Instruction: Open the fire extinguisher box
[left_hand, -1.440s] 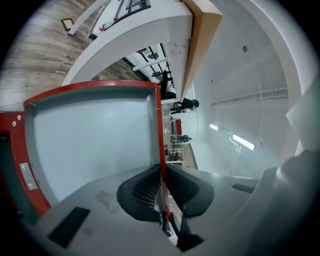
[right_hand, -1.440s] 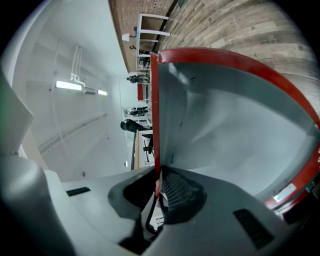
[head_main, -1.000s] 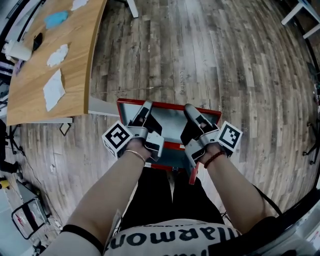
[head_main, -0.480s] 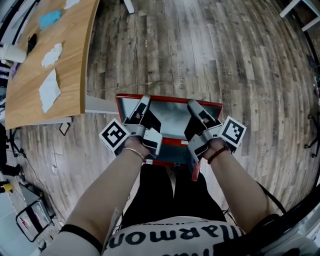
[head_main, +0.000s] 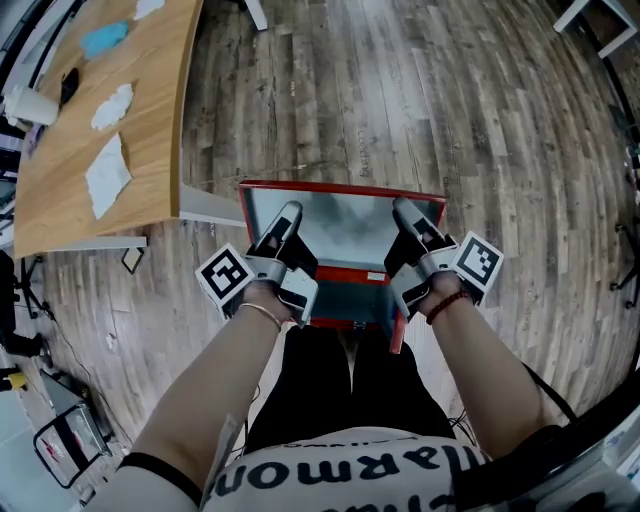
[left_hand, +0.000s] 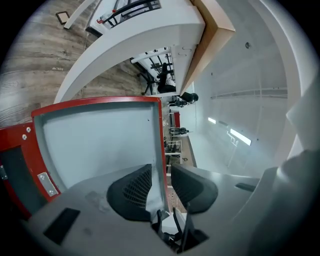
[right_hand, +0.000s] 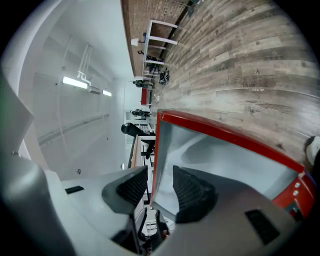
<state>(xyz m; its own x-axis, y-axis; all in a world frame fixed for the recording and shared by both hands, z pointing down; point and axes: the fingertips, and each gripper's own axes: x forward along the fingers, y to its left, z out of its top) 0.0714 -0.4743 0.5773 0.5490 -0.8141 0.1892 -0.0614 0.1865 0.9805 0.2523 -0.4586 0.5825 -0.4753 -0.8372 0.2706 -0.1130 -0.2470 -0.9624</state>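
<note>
Head view: the fire extinguisher box (head_main: 350, 310) sits on the floor (head_main: 400, 100), its lid (head_main: 340, 225) already raised. The left claw (head_main: 288, 215) has just been loosening around one lid edge; the right claw (head_main: 405, 212) straddles the other, unclenched. Opening looks nearly finished.

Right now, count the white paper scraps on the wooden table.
3 on the wooden table: one scrap nearest the person, one mid-table, one cut by the top edge. More may lie outside view.

Left gripper (left_hand: 161, 171) jaws just opening astride box door (left_hand: 100, 140).
</note>
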